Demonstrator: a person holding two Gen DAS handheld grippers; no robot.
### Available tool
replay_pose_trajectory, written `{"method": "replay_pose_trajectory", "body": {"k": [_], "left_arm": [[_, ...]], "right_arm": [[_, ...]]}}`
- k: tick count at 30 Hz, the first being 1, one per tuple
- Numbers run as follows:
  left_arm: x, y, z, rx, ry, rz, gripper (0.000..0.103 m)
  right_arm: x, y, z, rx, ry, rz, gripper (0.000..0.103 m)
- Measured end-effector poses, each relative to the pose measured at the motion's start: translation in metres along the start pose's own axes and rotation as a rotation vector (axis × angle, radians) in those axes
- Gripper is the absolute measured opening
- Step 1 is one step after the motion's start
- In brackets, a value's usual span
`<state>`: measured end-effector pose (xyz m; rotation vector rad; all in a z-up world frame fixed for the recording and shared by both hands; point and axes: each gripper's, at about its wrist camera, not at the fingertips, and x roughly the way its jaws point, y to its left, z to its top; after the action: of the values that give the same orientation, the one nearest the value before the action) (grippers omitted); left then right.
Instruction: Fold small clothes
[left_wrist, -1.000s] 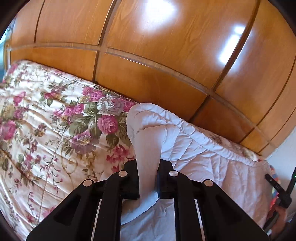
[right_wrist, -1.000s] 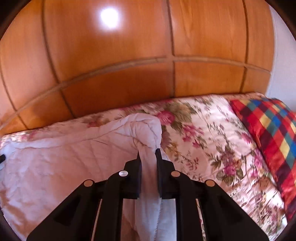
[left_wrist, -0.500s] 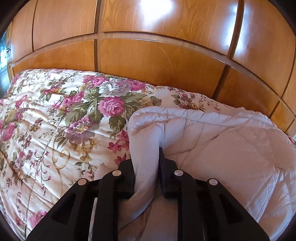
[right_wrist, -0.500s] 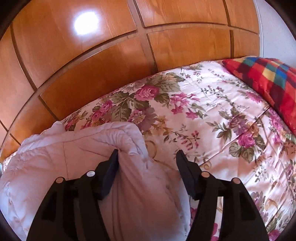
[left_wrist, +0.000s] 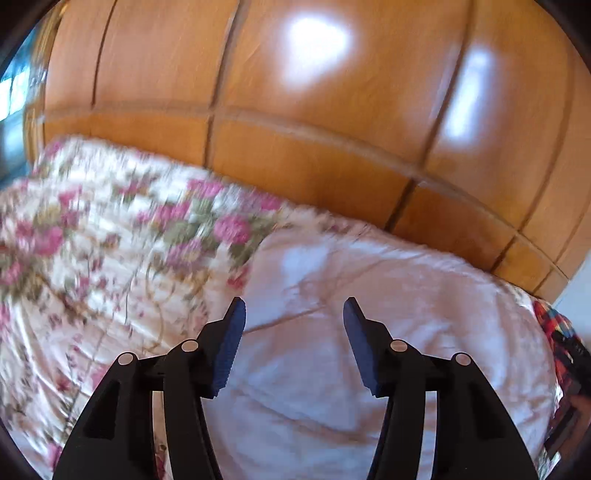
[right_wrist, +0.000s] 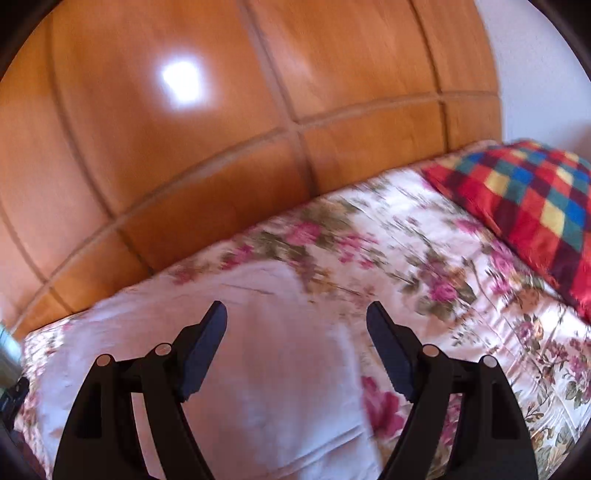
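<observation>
From the left wrist, the left gripper (left_wrist: 293, 314) is spreading its jaws with nothing pinched between them, hovering over the pale quilted garment (left_wrist: 369, 332) that is lying flat on the floral bedspread (left_wrist: 92, 258), so the release after a fold looks to be the step in hand. From the right wrist, the right gripper (right_wrist: 295, 317) is likewise opening wide and empty above the garment's right edge (right_wrist: 343, 332), with the checked pillow (right_wrist: 535, 206) well apart and open bedspread to the right. Next, I'd judge, each gripper is needing a fresh edge to pinch for another fold, while the wooden headboard (right_wrist: 221, 129) is closing off room just behind the garment.
</observation>
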<state>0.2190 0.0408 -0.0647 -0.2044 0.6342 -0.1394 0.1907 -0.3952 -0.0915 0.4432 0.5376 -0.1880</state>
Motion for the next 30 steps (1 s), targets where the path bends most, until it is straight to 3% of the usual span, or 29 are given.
{"method": "replay_pose_trajectory", "body": {"k": [2, 4, 7, 9, 13, 20, 30], "left_arm": [[-0.014, -0.025, 0.007, 0.07, -0.055, -0.043, 0.057], [-0.014, -0.055, 0.014, 0.168, -0.058, -0.044, 0.059], [0.008, -0.087, 0.021, 0.258, -0.011, -0.051, 0.059], [0.032, -0.1, 0.023, 0.313, 0.04, -0.017, 0.059], [0.087, -0.11, 0.019, 0.4, 0.165, 0.076, 0.059], [0.125, -0.076, 0.01, 0.25, 0.197, -0.005, 0.076], [0.144, -0.06, -0.002, 0.161, 0.174, -0.093, 0.077]], "right_arm": [[-0.01, 0.028, 0.003, -0.091, -0.012, 0.047, 0.078], [-0.008, 0.059, 0.004, -0.221, 0.012, 0.053, 0.077], [0.011, 0.093, 0.0, -0.349, 0.061, 0.051, 0.076], [0.028, 0.104, -0.002, -0.373, 0.099, 0.052, 0.071], [0.071, 0.103, -0.008, -0.369, 0.172, 0.007, 0.071], [0.107, 0.08, -0.014, -0.279, 0.193, 0.042, 0.073], [0.122, 0.07, -0.016, -0.218, 0.198, 0.095, 0.074]]}}
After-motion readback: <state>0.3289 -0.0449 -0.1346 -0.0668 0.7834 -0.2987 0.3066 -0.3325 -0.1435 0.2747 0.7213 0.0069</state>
